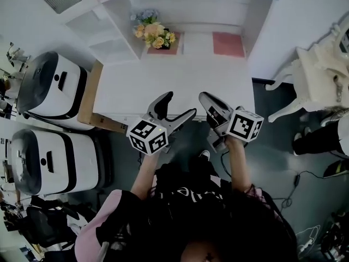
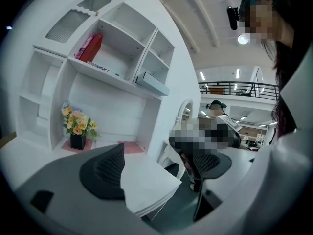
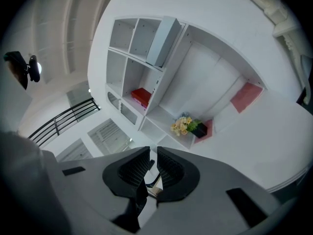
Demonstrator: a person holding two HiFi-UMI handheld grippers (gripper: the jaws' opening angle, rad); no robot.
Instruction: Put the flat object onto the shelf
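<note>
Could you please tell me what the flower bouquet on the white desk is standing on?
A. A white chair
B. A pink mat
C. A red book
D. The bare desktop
B: the flower bouquet stands on a pink mat at the back left of the white desk, while a second pink mat lies bare to its right.
</note>
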